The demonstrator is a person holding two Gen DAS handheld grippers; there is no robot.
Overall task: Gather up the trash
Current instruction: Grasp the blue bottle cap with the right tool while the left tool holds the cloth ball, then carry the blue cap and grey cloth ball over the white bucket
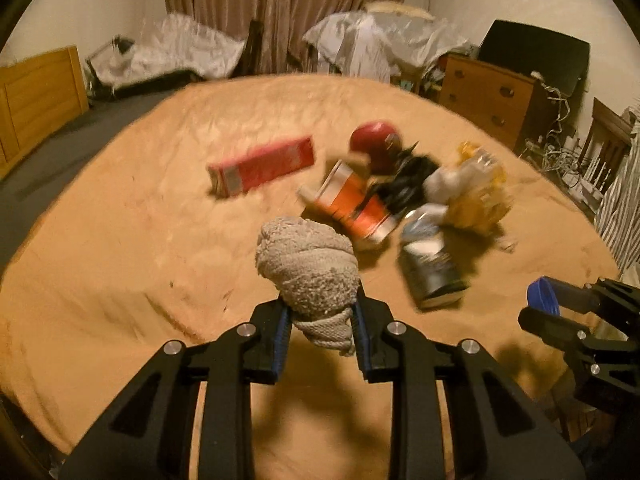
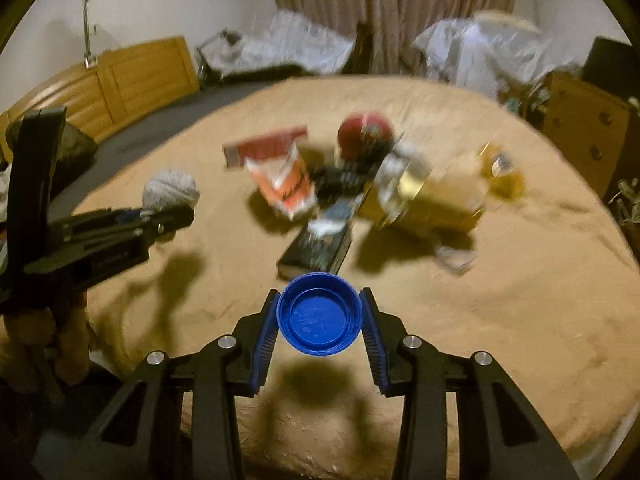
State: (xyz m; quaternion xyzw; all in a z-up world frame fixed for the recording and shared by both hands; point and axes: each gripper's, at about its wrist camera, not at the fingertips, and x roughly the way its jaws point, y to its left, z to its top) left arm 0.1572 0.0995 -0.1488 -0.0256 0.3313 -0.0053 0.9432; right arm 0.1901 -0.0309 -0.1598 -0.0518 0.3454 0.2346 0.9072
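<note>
Two grippers hang over the tan bedspread, each with something pinched between its blue-padded fingers. The left gripper is closed partway around one balled-up grey sock, which bulges up and out above the fingertips and is held clear of the cover. The right gripper is clamped on one blue plastic cap, its hollow side turned toward the camera, the pads pressing its rim from both sides; it too is lifted, throwing a shadow on the cover below. From the left camera the right gripper sits low at the right edge with the cap showing at its tip. The rest of the trash lies in a heap near the middle of the bed: one long red box lying flat by itself to the left, one orange and white carton tipped on its side, one round red lid or tub behind it, one dark crumpled wrapper, one dark packet nearest the grippers, and one yellow crinkled bag on the right. The pile is blurred, so finer pieces among it cannot be counted.
</note>
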